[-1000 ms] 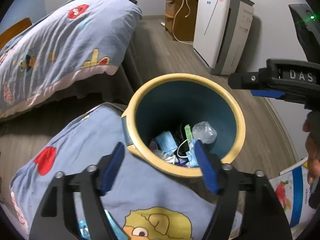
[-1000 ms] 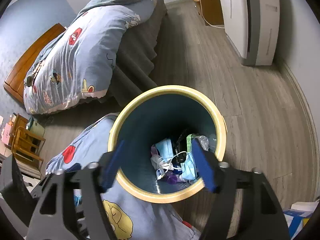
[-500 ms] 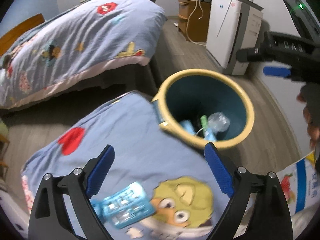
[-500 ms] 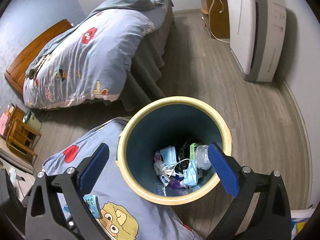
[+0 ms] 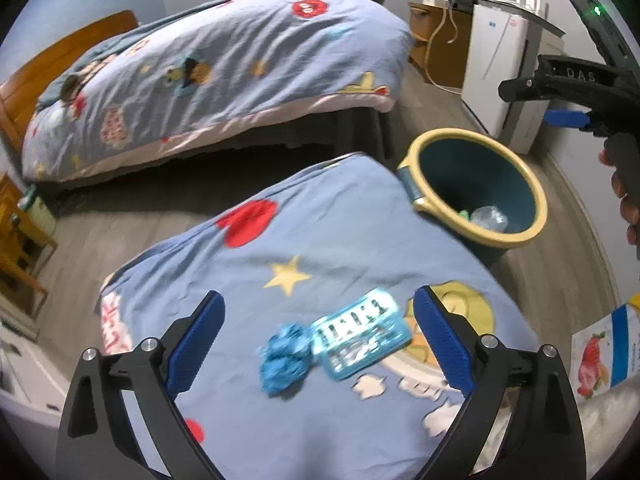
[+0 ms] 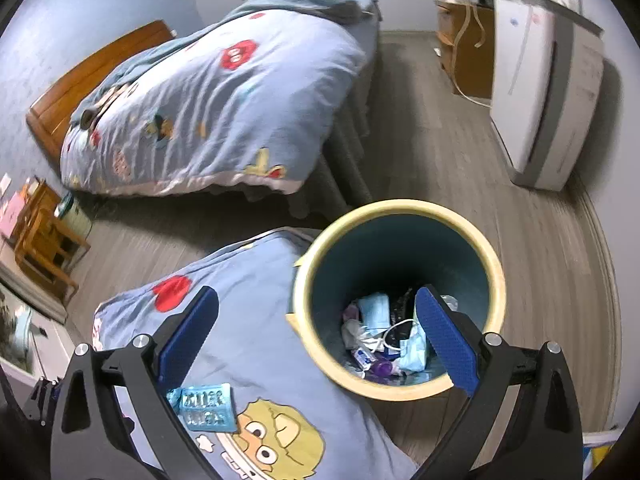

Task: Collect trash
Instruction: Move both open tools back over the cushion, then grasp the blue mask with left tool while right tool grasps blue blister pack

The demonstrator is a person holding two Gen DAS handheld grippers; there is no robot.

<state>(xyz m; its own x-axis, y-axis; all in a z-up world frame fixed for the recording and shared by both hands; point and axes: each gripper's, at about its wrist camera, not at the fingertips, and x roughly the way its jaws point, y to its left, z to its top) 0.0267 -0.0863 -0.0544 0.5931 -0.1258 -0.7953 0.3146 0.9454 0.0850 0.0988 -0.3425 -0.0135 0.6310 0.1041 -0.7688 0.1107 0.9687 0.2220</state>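
Observation:
A dark blue bin with a yellow rim [image 5: 516,236] [image 6: 494,264] stands on the floor and holds several pieces of trash [image 6: 380,340]. Beside it lies a blue cartoon-print quilt [image 5: 320,248] [image 6: 256,344]. On the quilt lie a crumpled blue wad [image 5: 285,356] and a light blue blister pack [image 5: 360,334] [image 6: 208,406]. My left gripper [image 5: 318,334] is open and empty, above the wad and pack. My right gripper [image 6: 316,334] is open and empty, over the bin's near rim; it also shows at the right edge of the left wrist view [image 5: 568,118].
A bed with a matching blue duvet [image 5: 216,64] [image 6: 216,112] stands behind. A white air purifier [image 5: 508,68] [image 6: 544,92] and a wooden cabinet [image 5: 440,40] are by the right wall. A wooden stool [image 6: 44,236] is on the left. A strawberry-print carton [image 5: 604,352] lies at the right.
My left gripper has swung left and back from the bin to over the quilt, bringing the wad and blister pack between its fingers. Both grippers have opened wider. The right gripper has drawn back slightly.

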